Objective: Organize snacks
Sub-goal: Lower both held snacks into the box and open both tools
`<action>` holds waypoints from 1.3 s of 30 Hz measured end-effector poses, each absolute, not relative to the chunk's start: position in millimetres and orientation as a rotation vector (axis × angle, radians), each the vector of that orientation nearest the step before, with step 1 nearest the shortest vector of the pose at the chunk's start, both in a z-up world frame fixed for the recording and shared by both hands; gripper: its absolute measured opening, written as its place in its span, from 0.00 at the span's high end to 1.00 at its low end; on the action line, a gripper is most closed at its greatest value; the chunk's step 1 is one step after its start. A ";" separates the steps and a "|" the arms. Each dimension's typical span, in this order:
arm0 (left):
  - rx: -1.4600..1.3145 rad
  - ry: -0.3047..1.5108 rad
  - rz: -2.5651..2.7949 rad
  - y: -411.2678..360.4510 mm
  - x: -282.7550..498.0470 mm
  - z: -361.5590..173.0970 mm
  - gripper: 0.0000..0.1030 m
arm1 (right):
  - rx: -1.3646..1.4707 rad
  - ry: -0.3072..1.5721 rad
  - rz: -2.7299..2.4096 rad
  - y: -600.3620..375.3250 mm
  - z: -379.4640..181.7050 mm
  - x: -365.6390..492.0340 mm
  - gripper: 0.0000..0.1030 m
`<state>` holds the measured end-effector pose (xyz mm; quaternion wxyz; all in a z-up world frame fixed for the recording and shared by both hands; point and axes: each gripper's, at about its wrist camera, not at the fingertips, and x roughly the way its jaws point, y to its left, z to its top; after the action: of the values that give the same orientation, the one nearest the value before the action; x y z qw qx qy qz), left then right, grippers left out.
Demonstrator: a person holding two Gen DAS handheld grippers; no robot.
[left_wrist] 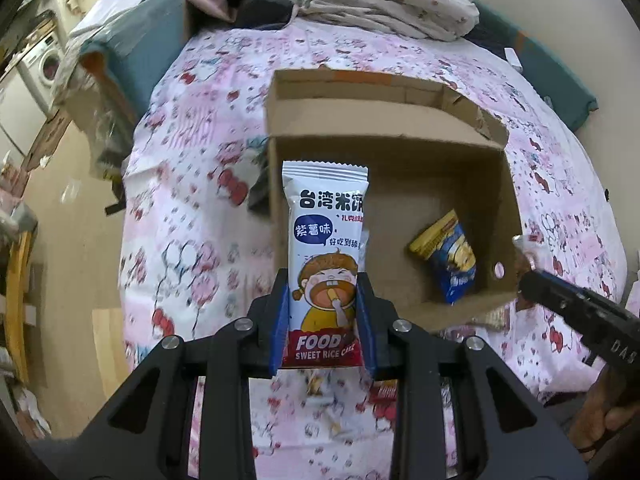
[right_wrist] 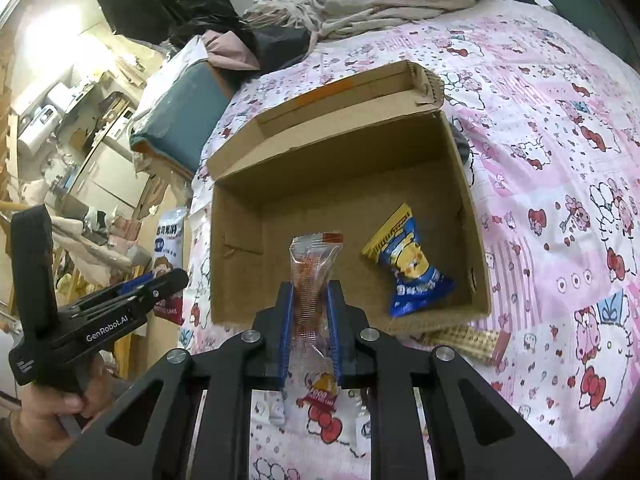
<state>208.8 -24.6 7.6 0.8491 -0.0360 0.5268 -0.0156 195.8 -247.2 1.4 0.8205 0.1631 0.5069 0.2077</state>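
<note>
My left gripper (left_wrist: 323,280) is shut on a white rice cake packet (left_wrist: 326,240) that stands upright over the near left wall of an open cardboard box (left_wrist: 384,128). My right gripper (right_wrist: 313,286) is shut on a clear-wrapped orange snack (right_wrist: 312,268), held above the near edge of the cardboard box (right_wrist: 280,152). A blue and yellow snack bag (right_wrist: 408,268) lies on the box floor at the right; the left wrist view shows this blue and yellow bag (left_wrist: 448,256) too. The left gripper (right_wrist: 160,284) with its packet appears at the left of the right wrist view.
The box rests on a bed with a pink cartoon-print sheet (right_wrist: 560,160). More snack packets (right_wrist: 464,340) lie on the sheet near the box's front edge and under my grippers. Crumpled bedding (left_wrist: 380,4) is piled behind the box. The bed's left edge drops to the floor (left_wrist: 72,208).
</note>
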 end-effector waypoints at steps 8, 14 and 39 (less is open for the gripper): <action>-0.014 1.123 -0.057 -50.0 239.6 -25.9 0.74 | 0.362 1.096 0.445 -242.4 -27.4 236.2 0.84; -0.021 1.133 -0.055 -51.8 250.5 -55.2 0.74 | 0.378 1.153 0.442 -234.9 -64.7 246.0 0.84; 0.007 1.159 -0.089 -63.0 253.6 -92.6 0.73 | 0.377 1.271 0.433 -227.3 -111.5 258.0 0.81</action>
<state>253.6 -63.0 -92.6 0.8358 0.0034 0.5475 -0.0421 258.0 -227.3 -111.5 0.7666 0.1738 0.5851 0.1993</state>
